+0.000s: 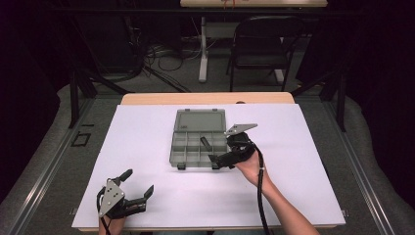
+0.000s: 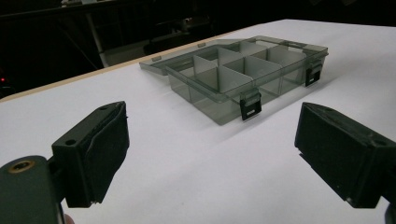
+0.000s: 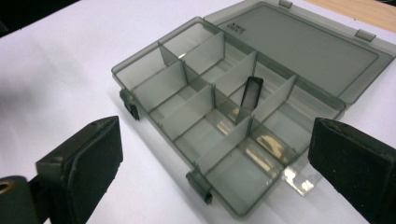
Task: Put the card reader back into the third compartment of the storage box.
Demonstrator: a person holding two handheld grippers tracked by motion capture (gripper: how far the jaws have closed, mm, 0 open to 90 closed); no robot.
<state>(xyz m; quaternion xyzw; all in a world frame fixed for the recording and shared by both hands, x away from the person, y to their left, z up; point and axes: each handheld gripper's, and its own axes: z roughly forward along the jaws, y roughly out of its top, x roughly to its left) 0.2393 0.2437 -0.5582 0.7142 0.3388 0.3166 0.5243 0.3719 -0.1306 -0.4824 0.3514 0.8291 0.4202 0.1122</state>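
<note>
Organizer box (image 1: 198, 138): lying open on the white table (image 1: 147, 147), small black piece (image 1: 206, 143) leaning inside. Right gripper (image 1: 221, 159): hovering released beside it. Left gripper (image 1: 137, 185): resting released, well apart

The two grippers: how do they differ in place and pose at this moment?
The right gripper sits at the front right corner of the open compartment box, jaws pointing left toward it; the left gripper rests near the table's front left edge, well apart from the box, jaws pointing up-right. The right gripper view looks closely down into the compartments, where a small dark piece stands; the left gripper view sees the box farther off. Both have open, empty jaws.
</note>
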